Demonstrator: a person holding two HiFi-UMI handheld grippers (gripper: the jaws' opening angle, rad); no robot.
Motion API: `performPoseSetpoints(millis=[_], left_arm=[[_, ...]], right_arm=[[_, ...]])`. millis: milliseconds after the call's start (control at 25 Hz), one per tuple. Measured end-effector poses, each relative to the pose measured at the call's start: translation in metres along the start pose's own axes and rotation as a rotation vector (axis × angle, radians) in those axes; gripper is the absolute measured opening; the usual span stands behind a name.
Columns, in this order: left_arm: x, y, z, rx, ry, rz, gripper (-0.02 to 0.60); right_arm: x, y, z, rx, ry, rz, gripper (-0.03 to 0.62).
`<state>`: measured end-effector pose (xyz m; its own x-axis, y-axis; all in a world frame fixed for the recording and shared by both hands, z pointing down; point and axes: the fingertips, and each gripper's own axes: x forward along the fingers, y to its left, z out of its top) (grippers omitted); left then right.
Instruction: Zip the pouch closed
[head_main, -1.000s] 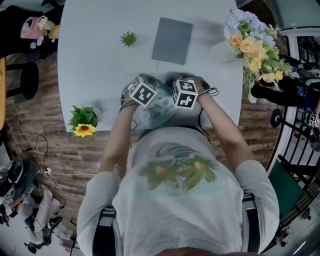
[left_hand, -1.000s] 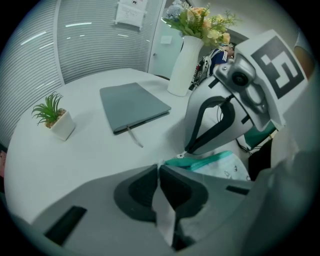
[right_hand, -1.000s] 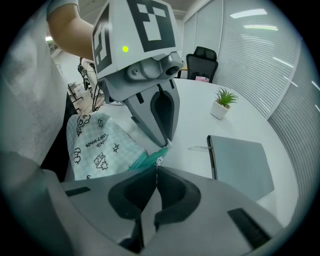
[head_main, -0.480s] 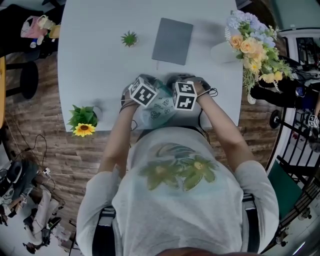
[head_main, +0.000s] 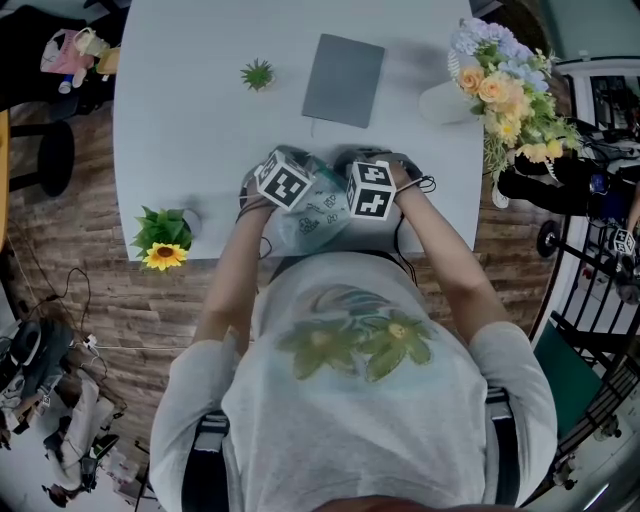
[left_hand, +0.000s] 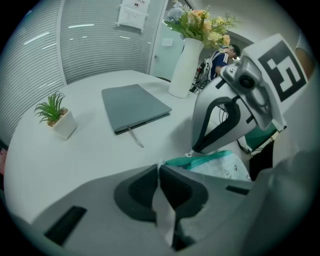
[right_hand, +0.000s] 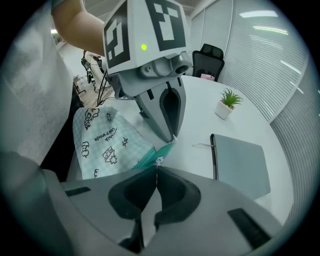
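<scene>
A white pouch (head_main: 320, 215) with black doodle print and a teal zipper lies at the near edge of the table (head_main: 190, 120), between both grippers. My left gripper (left_hand: 159, 168) is shut on the white end tab of the pouch; in the right gripper view the left gripper (right_hand: 172, 139) pinches that end of the teal zipper band (right_hand: 150, 156). My right gripper (right_hand: 156, 169) is shut on the small metal zipper pull (right_hand: 158, 161). Its tips (left_hand: 193, 151) sit close beside the left gripper's. In the head view the marker cubes (head_main: 285, 182) hide both sets of jaws.
A grey notebook (head_main: 344, 80) with a pen loop lies further back on the table. A small potted plant (head_main: 257, 75) stands back left, a sunflower pot (head_main: 163, 245) at the near left corner, and a white vase of flowers (head_main: 495, 85) at the right. A black office chair (right_hand: 207, 59) stands beyond.
</scene>
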<state>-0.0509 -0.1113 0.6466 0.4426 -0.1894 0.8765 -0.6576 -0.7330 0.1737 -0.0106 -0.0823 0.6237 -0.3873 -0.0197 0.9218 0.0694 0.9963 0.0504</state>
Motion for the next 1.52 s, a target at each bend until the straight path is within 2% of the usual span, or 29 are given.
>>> performPoseSetpoints(millis=[440,1520], left_arm=[[0.000,0.000,0.000,0.001,-0.006,0.016,0.023],[0.000,0.000,-0.001,-0.009,-0.021,0.034,0.023]], right_arm=[[-0.003,0.003,-0.002,0.001,0.002,-0.019,0.018],[-0.007,0.015,-0.017,0.032,0.040,-0.003,0.018]])
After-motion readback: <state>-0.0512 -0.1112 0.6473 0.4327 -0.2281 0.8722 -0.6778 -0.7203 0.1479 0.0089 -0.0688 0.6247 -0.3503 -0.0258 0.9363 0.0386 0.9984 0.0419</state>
